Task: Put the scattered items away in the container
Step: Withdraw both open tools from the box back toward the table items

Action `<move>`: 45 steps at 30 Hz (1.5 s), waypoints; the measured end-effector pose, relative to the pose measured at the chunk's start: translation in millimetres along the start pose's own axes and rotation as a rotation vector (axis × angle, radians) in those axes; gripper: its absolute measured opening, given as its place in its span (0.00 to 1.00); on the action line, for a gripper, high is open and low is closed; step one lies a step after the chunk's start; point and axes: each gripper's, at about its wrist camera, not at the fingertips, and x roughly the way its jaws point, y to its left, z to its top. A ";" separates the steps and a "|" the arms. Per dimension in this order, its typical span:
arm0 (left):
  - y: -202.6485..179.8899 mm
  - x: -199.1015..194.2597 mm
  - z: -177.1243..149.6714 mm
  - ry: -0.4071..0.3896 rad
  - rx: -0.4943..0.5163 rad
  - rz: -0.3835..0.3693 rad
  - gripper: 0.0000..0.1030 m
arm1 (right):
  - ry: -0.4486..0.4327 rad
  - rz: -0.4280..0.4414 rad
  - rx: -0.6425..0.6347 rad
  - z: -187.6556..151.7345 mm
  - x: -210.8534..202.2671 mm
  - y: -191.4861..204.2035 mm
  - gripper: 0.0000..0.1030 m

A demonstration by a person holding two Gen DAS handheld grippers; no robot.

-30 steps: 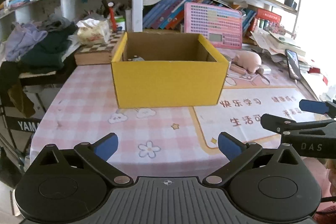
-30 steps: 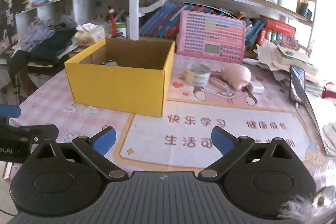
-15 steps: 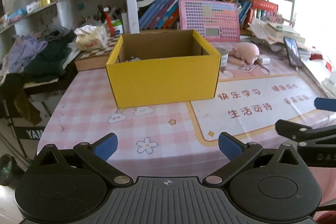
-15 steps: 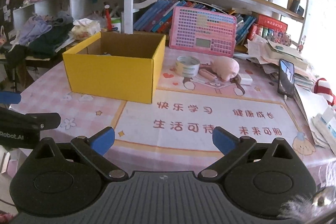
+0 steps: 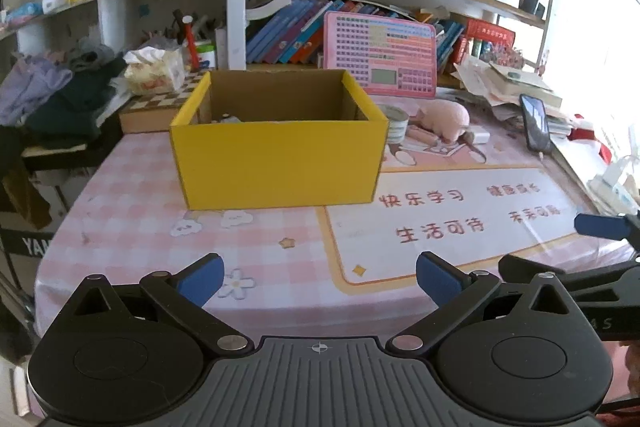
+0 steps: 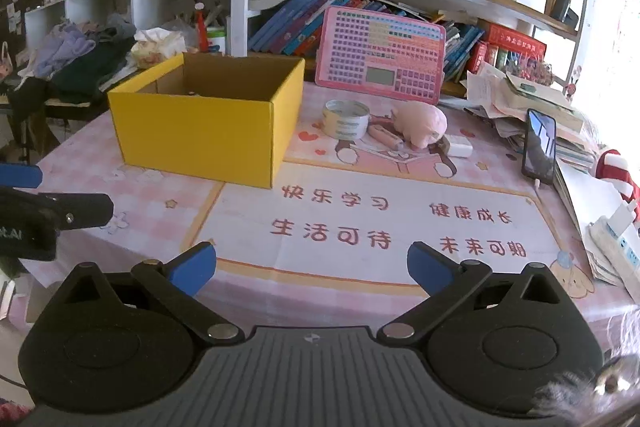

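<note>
Hovering near table edge, left gripper [image 5: 318, 277] and right gripper [image 6: 310, 265] both spread, empty. Suggested: approach tape roll [image 6: 346, 119] beside yellow box [image 6: 200, 135] squarely, pinch wall firmly.

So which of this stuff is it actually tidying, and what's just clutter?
Job:
yellow box
tape roll
pink pig toy
white eraser

Lying about:
pink keyboard toy
phone
shelf books
clothes pile

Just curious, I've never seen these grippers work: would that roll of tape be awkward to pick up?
Probably not. The tape roll lies flat on its side, so it shouldn't roll away. It looks stiff and light. Its smooth, curved wall might slip between narrow fingers.
</note>
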 end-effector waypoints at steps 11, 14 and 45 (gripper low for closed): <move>-54.0 37.5 12.9 0.086 0.076 -0.091 1.00 | 0.043 -0.024 0.037 -2.8 16.0 -52.0 1.00; -69.8 47.2 14.6 0.100 0.090 -0.109 1.00 | 0.065 -0.034 0.048 -4.4 21.6 -67.5 1.00; -186.8 167.7 91.4 0.149 0.127 -0.027 1.00 | 0.071 0.031 0.108 38.1 119.7 -223.6 1.00</move>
